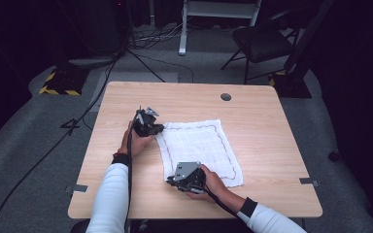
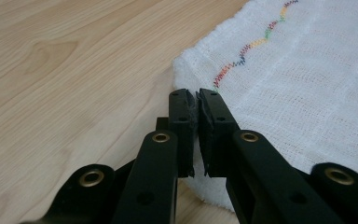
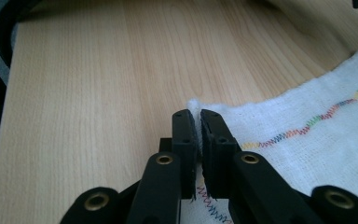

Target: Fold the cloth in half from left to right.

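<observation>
A: Item one?

B: White cloth, woven gauze, with a wavy multicoloured stitch line running just inside its edge. It lies spread flat on the tabletop, a little toward the person's side of the middle, turned at a slight angle to the tabletop's edges.

A: Item two?

B: Left hand-held gripper, at the cloth's far left corner. In the left gripper view its jaws are closed together, with a thin fold of the cloth's edge pinched between the pads. The corner rises slightly off the wood there.

A: Item three?

B: Right hand-held gripper, at the cloth's near left corner. In the right gripper view the jaws are likewise drawn together, and a small tuft of white cloth stands up between the tips. The stitch line passes just to one side of them.

A: Holders?

B: Two hands, white sleeves with dark cuffs, forearms entering from the near edge. A cable trails from each hand-held gripper.

A: Surroundings?

B: Light wood tabletop with a round grommet near its far edge. Grey carpet below, loose cables, a black folding chair beyond the far right corner.
</observation>
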`<action>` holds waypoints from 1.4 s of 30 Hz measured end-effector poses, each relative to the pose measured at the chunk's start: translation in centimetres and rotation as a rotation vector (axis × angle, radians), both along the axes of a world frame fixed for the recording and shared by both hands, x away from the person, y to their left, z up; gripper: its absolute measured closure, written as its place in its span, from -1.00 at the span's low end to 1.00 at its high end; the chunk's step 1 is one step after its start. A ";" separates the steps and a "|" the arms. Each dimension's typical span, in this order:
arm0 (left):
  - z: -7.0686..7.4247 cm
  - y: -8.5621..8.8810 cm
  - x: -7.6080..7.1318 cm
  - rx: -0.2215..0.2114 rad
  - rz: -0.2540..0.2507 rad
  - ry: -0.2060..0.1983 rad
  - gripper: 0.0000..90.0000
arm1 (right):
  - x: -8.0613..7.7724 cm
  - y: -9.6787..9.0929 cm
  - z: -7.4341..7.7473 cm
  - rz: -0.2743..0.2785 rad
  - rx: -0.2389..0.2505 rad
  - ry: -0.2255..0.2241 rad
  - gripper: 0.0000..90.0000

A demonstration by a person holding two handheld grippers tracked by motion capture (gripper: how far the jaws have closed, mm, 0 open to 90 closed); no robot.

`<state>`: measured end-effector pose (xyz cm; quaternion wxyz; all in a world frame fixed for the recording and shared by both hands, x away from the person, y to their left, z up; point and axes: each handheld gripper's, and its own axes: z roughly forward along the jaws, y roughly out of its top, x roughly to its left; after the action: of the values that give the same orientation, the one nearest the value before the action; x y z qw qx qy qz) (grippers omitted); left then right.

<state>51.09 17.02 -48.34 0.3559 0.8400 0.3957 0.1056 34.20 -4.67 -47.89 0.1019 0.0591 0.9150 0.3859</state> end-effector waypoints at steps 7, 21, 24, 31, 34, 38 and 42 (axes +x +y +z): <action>0.7 2.8 -0.6 -0.004 0.025 -0.008 0.88 | 0.0 0.6 0.9 -0.009 0.036 -0.024 0.89; 3.3 -1.0 0.1 -0.046 0.024 -0.086 0.88 | 0.0 -3.5 3.0 -0.068 0.100 -0.063 0.89; 3.7 -2.6 0.3 -0.042 0.000 -0.097 0.88 | 0.0 -5.1 3.0 -0.076 0.107 -0.063 0.89; 4.0 -5.9 0.6 -0.043 -0.031 -0.111 0.88 | -0.2 -8.1 3.3 -0.103 0.113 -0.066 0.89; 3.9 -6.7 0.8 -0.034 -0.036 -0.117 0.88 | -0.2 -8.8 3.2 -0.118 0.110 -0.066 0.89; 3.8 -7.6 1.0 -0.037 -0.041 -0.121 0.88 | -0.1 -9.6 3.2 -0.138 0.104 -0.067 0.89; 3.6 -8.5 1.2 -0.034 -0.047 -0.124 0.88 | 0.1 -10.9 3.4 -0.176 0.110 -0.066 0.88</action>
<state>52.27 8.51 -44.76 0.3963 0.8347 0.3549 0.1421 34.32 -15.56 -44.47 0.1619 0.1320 0.8799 0.4269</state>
